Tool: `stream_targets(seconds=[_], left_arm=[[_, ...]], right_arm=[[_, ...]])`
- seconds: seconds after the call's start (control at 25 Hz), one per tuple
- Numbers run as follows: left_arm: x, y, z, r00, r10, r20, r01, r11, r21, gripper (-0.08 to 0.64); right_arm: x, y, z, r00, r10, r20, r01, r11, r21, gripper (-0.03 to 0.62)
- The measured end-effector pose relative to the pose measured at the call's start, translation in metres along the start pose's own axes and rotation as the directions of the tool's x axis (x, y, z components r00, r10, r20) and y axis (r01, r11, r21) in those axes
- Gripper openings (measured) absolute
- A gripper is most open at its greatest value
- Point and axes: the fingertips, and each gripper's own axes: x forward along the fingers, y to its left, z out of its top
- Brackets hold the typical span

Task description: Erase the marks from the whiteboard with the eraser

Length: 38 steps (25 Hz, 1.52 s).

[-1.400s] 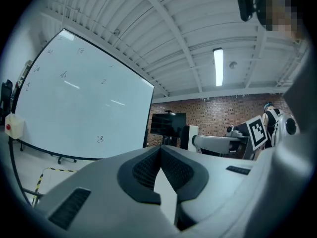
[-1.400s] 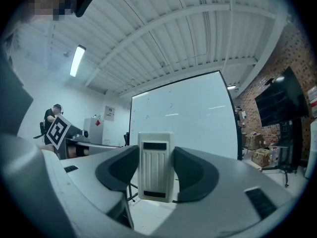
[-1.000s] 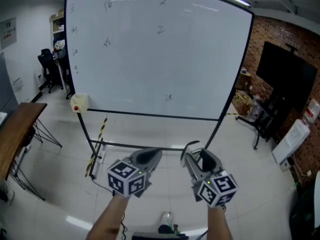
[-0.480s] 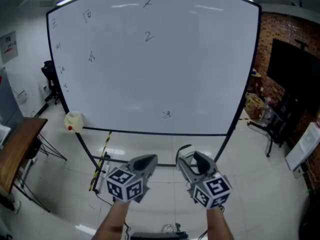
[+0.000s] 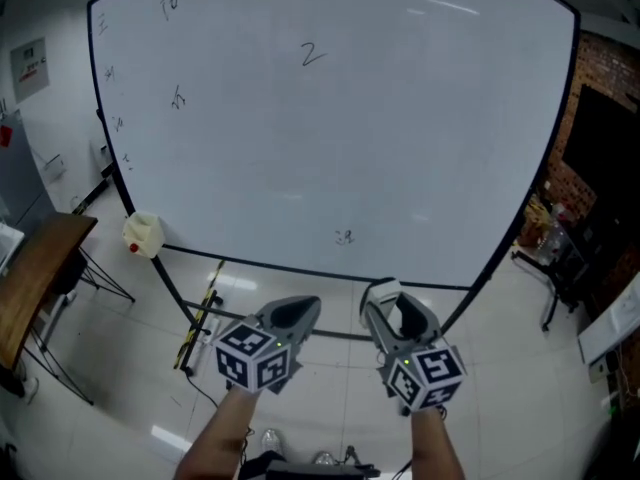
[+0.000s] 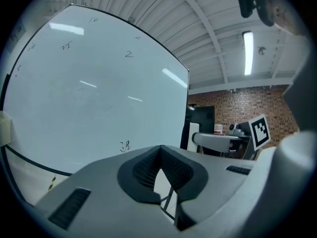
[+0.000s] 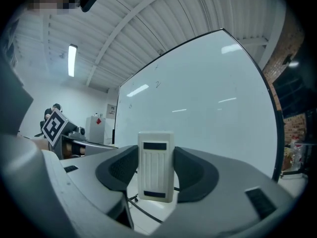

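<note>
Grey left claw (image 5: 298, 312), grey right claw (image 5: 392, 308)

White eraser (image 7: 156, 167), white whiteboard (image 5: 330, 138) (black-framed)

Left gripper (image 5: 297, 313) seemingly closed; right gripper (image 5: 388, 306) clamps eraser (image 7: 156, 166).

A wooden table (image 5: 35, 268) stands left, a brick wall (image 5: 603, 56) right, above pale floor tiles (image 5: 510, 368).
</note>
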Motion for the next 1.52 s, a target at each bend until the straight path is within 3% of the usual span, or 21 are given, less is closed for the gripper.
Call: stream_targets(seconds=[0.28,0.44,0.64,0.84,1.08,1.28,1.52], left_arm=[[0.041,0.055,-0.002,0.999,-0.032,-0.018,0.032,0.999,0.004,0.002],[0.068,0.093,-0.010,1.000,-0.007,-0.030,0.006,1.000,-0.016,0.002],[0.102,0.126,-0.014,1.000,0.012,-0.005,-0.012,1.000,-0.021,0.002],[0.118,0.143,-0.027,1.000,0.014,0.014,-0.014,1.000,0.002,0.001],[0.122,0.159,-0.046,0.999,0.032,0.035,-0.033,0.999,0.023,0.002],[0.126,0.165,-0.053,0.998,0.043,0.048,-0.044,0.999,0.029,0.002],[0.129,0.167,-0.053,0.997,0.058,0.050,-0.060,0.998,0.028,0.002]], right_arm=[[0.067,-0.028,-0.010,0.997,-0.069,-0.022,0.067,0.994,-0.087,0.232],[0.110,-0.053,-0.019,0.993,-0.116,-0.027,0.112,0.986,-0.123,0.232],[0.160,-0.080,-0.028,0.987,-0.157,-0.027,0.146,0.961,-0.233,0.230],[0.184,-0.103,-0.042,0.975,-0.223,0.003,0.211,0.919,-0.334,0.230],[0.197,-0.104,-0.042,0.965,-0.248,0.086,0.262,0.897,-0.355,0.230],[0.201,-0.099,-0.043,0.961,-0.257,0.103,0.277,0.881,-0.384,0.230],[0.211,-0.089,-0.057,0.967,-0.249,0.058,0.249,0.868,-0.429,0.229]])
